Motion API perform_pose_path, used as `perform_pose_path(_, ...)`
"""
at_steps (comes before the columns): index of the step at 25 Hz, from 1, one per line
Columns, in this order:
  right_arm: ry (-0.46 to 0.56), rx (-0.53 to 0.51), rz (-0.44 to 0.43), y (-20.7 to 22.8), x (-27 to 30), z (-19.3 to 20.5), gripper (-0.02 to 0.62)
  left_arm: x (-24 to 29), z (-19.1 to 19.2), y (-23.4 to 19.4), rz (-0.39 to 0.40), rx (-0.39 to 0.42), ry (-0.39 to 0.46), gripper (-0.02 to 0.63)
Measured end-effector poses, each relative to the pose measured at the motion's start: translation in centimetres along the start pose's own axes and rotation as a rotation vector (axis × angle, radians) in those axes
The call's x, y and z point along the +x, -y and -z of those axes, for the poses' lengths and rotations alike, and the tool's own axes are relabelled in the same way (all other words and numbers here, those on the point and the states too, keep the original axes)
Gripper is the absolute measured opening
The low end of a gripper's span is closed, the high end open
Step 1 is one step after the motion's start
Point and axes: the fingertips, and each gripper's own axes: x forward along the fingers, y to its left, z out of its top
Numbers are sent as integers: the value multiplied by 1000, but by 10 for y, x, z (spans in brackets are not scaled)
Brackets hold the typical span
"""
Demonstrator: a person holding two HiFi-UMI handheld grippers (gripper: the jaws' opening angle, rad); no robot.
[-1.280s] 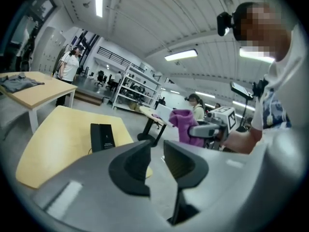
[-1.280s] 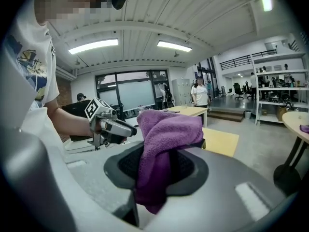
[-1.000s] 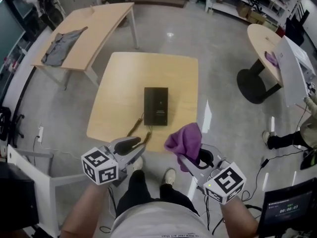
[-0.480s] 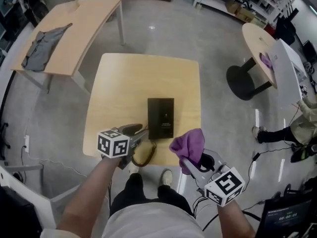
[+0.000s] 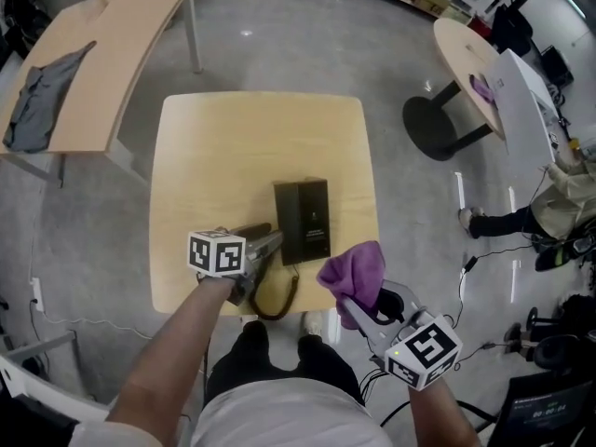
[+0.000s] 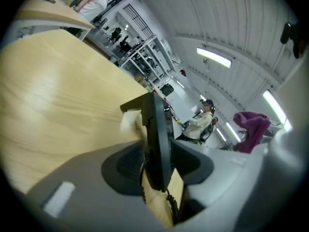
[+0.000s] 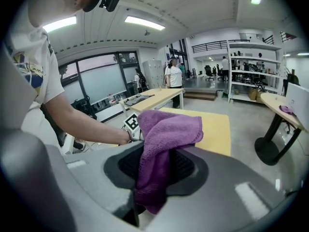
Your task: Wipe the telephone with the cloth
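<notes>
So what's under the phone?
The phone lies flat on the table. It covers the spot beneath, so nothing there shows; a curly cord trails from its near end.

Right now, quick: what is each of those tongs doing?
Left tongs: open, just been opening; the telephone sits between them, not gripped.
Right tongs: closed on the cloth.

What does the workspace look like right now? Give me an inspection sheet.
Surface: light wooden table.
Job's things: black telephone flat on it; purple cloth held up beside it.
Clutter: nothing seen.
Grippers: left gripper fingers have just been opening, telephone's edge between them, unpressed; right gripper shut on cloth.
Cables: coiled cord loops at the table's near edge.
Surroundings: grey garment on side table; seated person at right.
</notes>
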Motion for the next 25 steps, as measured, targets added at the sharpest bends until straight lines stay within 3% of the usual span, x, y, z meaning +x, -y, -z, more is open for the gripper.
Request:
perform_pose_path(11,-38,57,74,0,-3,7,115,28,-1,1,134,-84,-25,187)
perform_pose_path(17,-40,87,93,0,-5,2,114,31,-4,8,191,-118,-19,138)
perform_pose_path(25,-57,90,104,0,-4,4,115,30,-3,10,203,-128,-7,115)
